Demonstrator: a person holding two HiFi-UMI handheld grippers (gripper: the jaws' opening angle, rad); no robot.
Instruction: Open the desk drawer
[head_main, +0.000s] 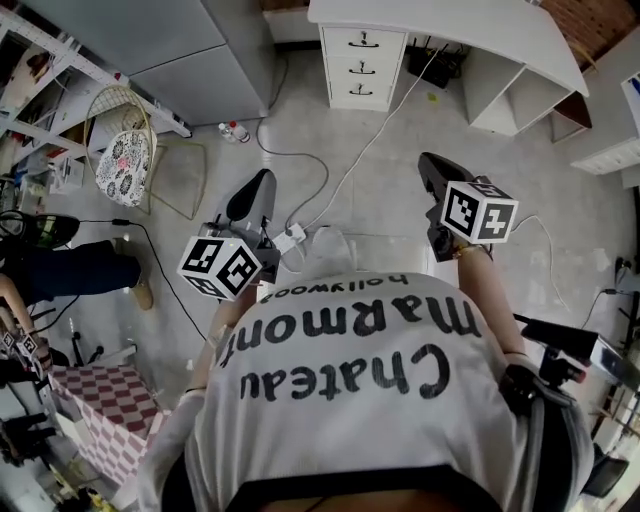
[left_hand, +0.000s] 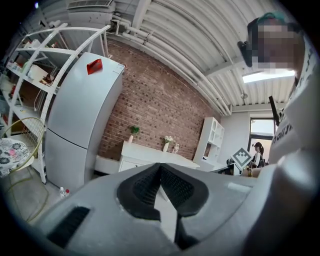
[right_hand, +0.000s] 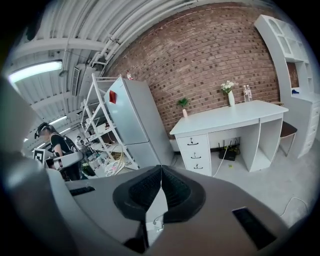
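White is the desk (head_main: 455, 25) we face. It stands against the brick wall (right_hand: 200, 60), well ahead of both tools across a stretch of grey floor (head_main: 520, 160). Its drawer stack (right_hand: 195, 155) sits at the desk's left end: three fronts with dark handles, all pushed in flush. Seen along the right gripper (right_hand: 161, 168), the stack lies above and slightly right of the jaw tips, far beyond them. Along the left gripper (left_hand: 160, 165), the desk shows directly over the tips, again well apart.

We hold the right gripper with its jaws closed pad to pad and nothing between them. The left gripper's jaws likewise meet at the tips, with nothing caught in them. In the head view both tools point toward the desk.

Off to the left of the left gripper stands a grey fridge (left_hand: 80, 125) with a red tag, and further left a white shelf rack (left_hand: 30, 65). A wire chair with a flowered cushion (head_main: 122, 165) sits on the floor on that same side. Cables (head_main: 340, 180) trail over the floor between the two tools toward the desk, and a white power strip (head_main: 290, 238) shows just right of the left gripper's body. On the desktop, far beyond the right gripper's tips, stand a small green plant (right_hand: 183, 103) and a vase of white flowers (right_hand: 228, 90).
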